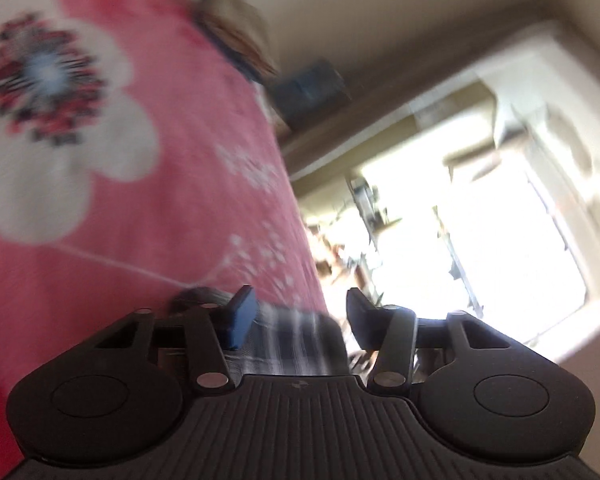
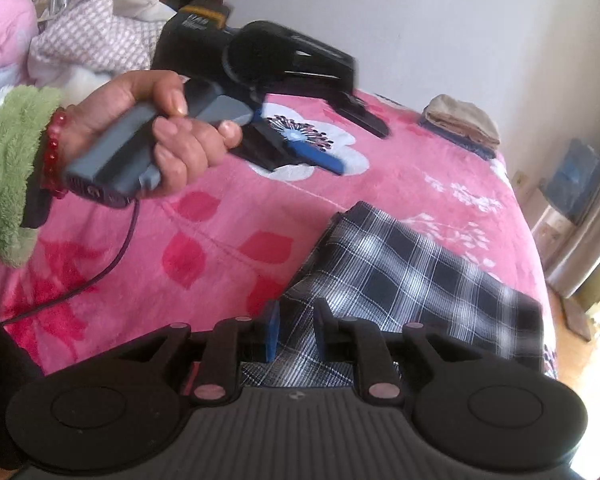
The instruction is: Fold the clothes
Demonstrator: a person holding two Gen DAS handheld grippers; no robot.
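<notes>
Your right claw (image 2: pixel 294 330) is clamped on the checked shirt (image 2: pixel 412 276), folded small on the bed (image 2: pixel 220 240), not put away.

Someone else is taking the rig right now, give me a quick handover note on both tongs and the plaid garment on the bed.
Left tongs: open, nothing between the pads, held up over the pink floral blanket by the left hand.
Right tongs: nearly closed at the near edge of the plaid garment; whether they pinch it is unclear.
Plaid garment: lies on the blanket as a folded rectangle.
Folded beige pile: at the far corner of the bed.
Left: check the right grip, finish folding, probably stack it.
</notes>
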